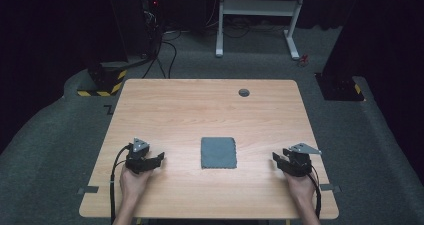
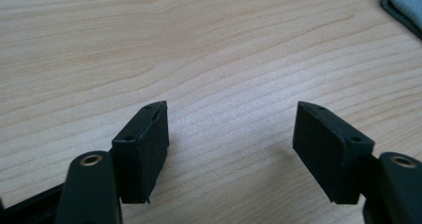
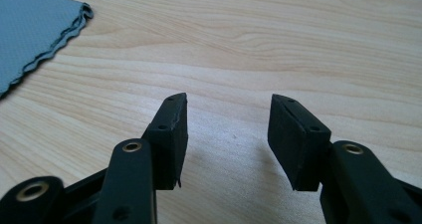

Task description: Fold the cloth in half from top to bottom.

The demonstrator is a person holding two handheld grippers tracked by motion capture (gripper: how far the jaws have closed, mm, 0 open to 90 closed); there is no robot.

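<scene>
Seen from above, a folded grey cloth (image 1: 218, 153) lies flat on the near half of a wooden table (image 1: 200, 110), between the two hands and touched by neither. The left gripper (image 1: 159, 158) rests low over the wood to the cloth's left, held by the person's left hand (image 1: 134, 179), and the right gripper (image 1: 276, 158) sits to its right in the right hand (image 1: 299, 182); both point inward toward the cloth with bare wood between. The high view alone takes in the whole layout: a small round dark hole (image 1: 244, 92) near the far edge of the table, a white table frame (image 1: 257, 15) standing on the grey carpet beyond, black cables trailing on the floor at the far left, and yellow-and-black striped blocks (image 1: 102, 82) by the table's far left corner. The left gripper view brings in what the high view cannot, the jaws standing wide apart over the wood with nothing between them, and just a corner of the cloth (image 2: 405, 7) at the upper right. The right gripper view likewise shows open jaws holding nothing, and reveals the cloth's (image 3: 35, 35) wavy, layered edge at the upper left, well clear of the pads. Nothing lies between either gripper and the cloth.
</scene>
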